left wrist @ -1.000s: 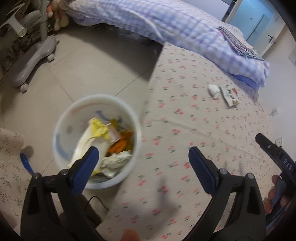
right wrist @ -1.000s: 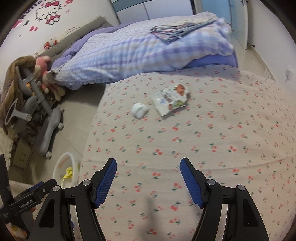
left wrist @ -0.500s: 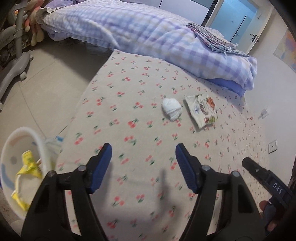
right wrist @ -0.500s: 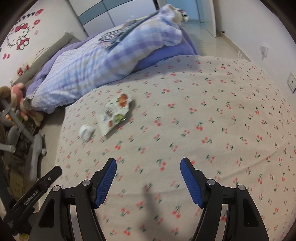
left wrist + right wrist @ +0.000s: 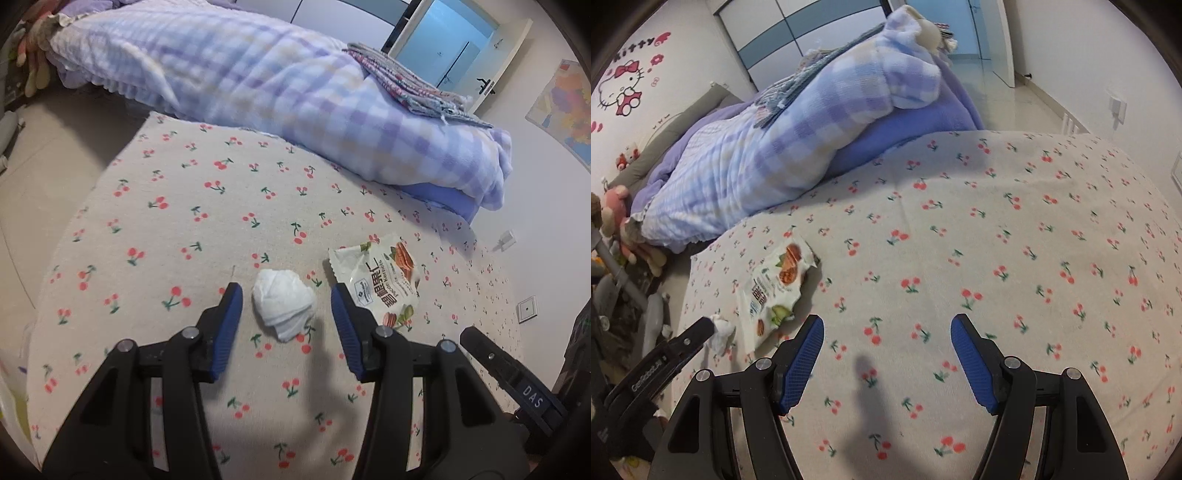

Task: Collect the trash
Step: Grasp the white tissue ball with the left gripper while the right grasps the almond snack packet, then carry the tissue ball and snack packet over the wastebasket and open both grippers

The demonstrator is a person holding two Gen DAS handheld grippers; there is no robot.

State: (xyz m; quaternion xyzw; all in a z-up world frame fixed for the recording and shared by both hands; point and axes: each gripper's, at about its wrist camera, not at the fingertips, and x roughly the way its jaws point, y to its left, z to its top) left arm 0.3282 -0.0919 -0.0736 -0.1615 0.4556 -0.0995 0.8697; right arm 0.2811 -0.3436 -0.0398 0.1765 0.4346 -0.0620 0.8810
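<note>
A crumpled white tissue [image 5: 283, 303] lies on the cherry-print bed sheet [image 5: 177, 221]. My left gripper [image 5: 286, 295] is open, its blue fingers on either side of the tissue, just above the sheet. A white snack wrapper [image 5: 384, 284] lies flat just right of the tissue. In the right wrist view the wrapper [image 5: 775, 288] lies at the left, the tissue [image 5: 720, 332] partly hidden behind the left gripper's arm. My right gripper [image 5: 886, 328] is open and empty above bare sheet, right of the wrapper.
A rolled lilac checked blanket [image 5: 280, 92] with a folded striped cloth [image 5: 406, 85] on top lies across the far bed. The bed's left edge drops to tiled floor [image 5: 44, 147]. Stuffed toys [image 5: 617, 218] and a grey stand [image 5: 613, 280] stand on the floor.
My left gripper swung from over the white trash bin onto the bed and closed in on the tissue. The bin has left view. My right gripper turned right along the bed.
</note>
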